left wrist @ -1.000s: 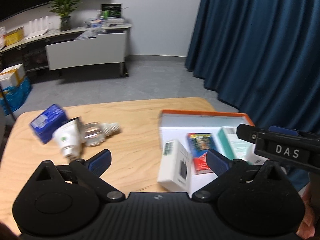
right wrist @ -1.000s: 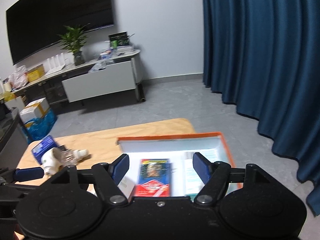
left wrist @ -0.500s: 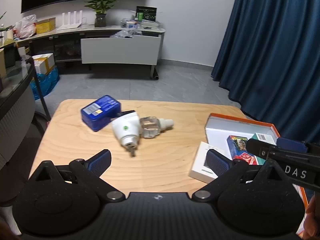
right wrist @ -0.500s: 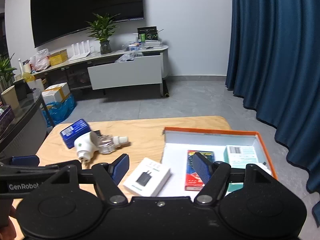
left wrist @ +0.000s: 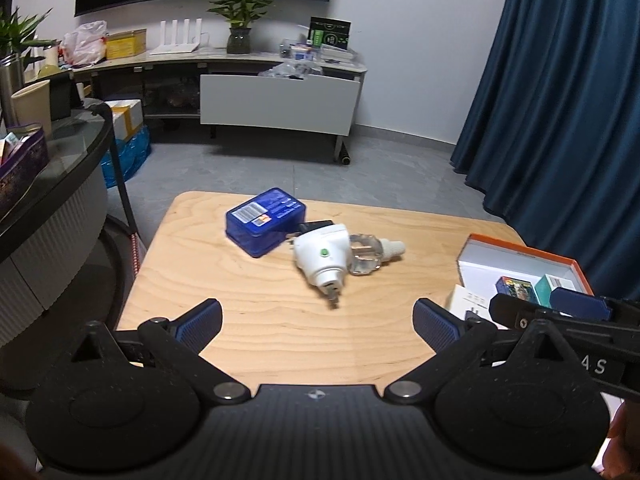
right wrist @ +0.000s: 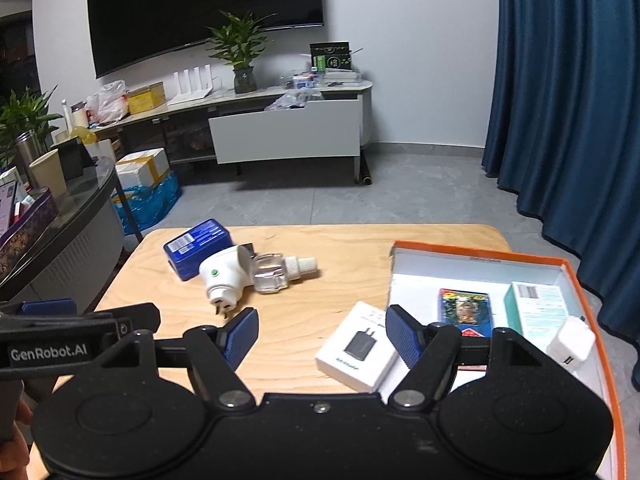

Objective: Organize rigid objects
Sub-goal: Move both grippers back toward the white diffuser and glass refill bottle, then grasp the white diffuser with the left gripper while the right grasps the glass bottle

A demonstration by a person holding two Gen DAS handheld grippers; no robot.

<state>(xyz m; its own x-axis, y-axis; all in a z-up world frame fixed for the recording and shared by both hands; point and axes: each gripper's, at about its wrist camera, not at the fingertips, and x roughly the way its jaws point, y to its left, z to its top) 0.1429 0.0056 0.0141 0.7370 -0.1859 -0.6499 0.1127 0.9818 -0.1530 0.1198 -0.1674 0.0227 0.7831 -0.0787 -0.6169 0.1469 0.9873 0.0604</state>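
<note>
On the wooden table point(left wrist: 280, 320) lie a blue box point(left wrist: 265, 221) point(right wrist: 198, 247) and a white plug-in device with a clear bottle point(left wrist: 332, 258) point(right wrist: 240, 274), close together. An orange-rimmed white box point(right wrist: 576, 276) point(left wrist: 520, 246) at the right holds a colourful card pack point(right wrist: 464, 310), a teal box point(right wrist: 538, 308) and a white charger point(right wrist: 572, 342). A white charger carton point(right wrist: 358, 346) leans on the box's near left edge. My left gripper point(left wrist: 318, 322) is open above the bare near table. My right gripper point(right wrist: 322, 334) is open too, near the carton, gripping nothing.
Beyond the table is grey floor, a low TV cabinet point(right wrist: 288, 132) with a plant point(right wrist: 240, 52) and clutter, and a dark screen on the wall. A glass-topped counter point(left wrist: 52, 168) stands at the left, blue curtains point(right wrist: 568, 100) at the right.
Both views have swung leftward: the blue box and plug-in device have shifted toward the middle, the orange box toward the right edge. Both grippers stay open.
</note>
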